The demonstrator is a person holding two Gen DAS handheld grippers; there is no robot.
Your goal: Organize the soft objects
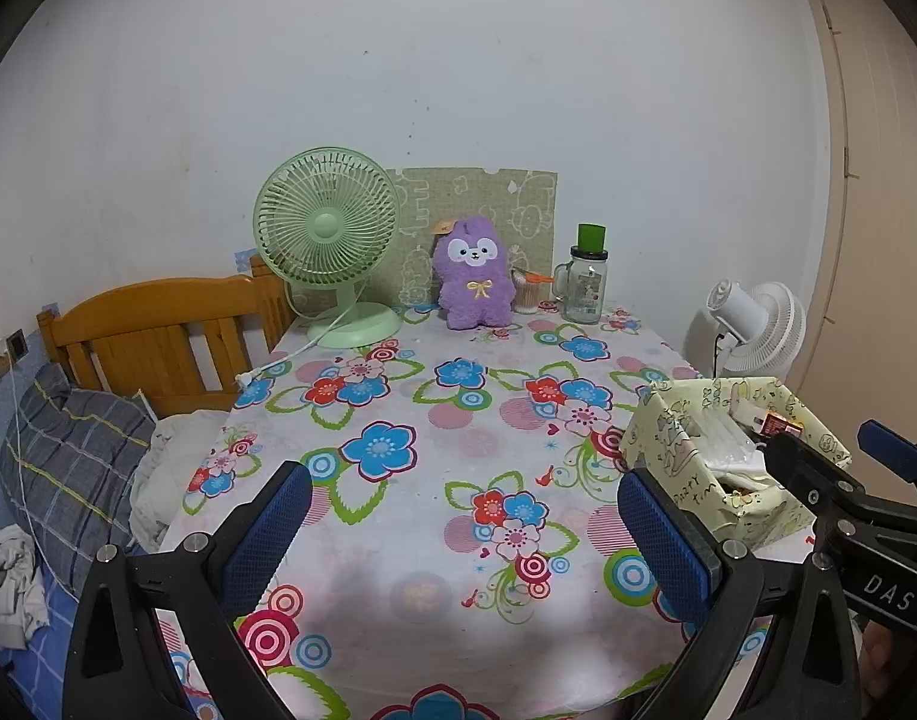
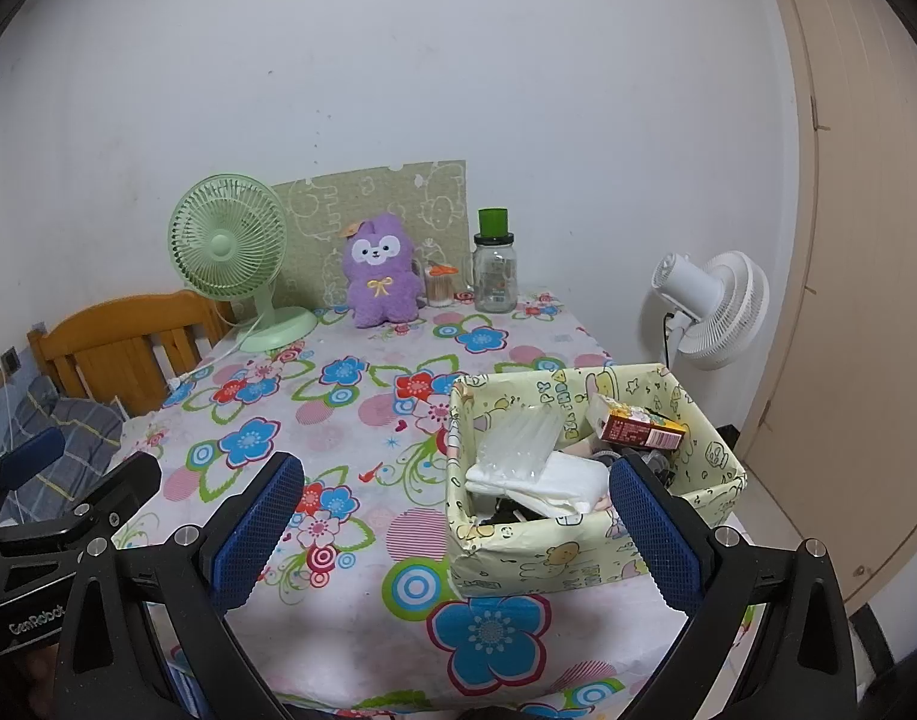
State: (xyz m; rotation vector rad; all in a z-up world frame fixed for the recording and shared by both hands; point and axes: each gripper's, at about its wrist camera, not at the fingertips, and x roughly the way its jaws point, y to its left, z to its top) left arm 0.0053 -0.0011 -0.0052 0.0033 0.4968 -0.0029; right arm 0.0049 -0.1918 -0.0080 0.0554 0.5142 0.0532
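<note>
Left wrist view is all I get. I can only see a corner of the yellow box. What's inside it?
Observer: A clear plastic packet lies on top of folded white cloth.
Operator: Anything else in there?
Observer: A small orange carton leans at the far side of the box.
Operator: Is the right claw holding something?
Observer: No, the right claw is open, nothing between its pads.

The left hand-held gripper (image 1: pixel 464 534) is held level, its blue-padded jaws spread wide and empty. The right hand-held gripper (image 2: pixel 458 531) sits alongside it, equally spread and empty.
</note>
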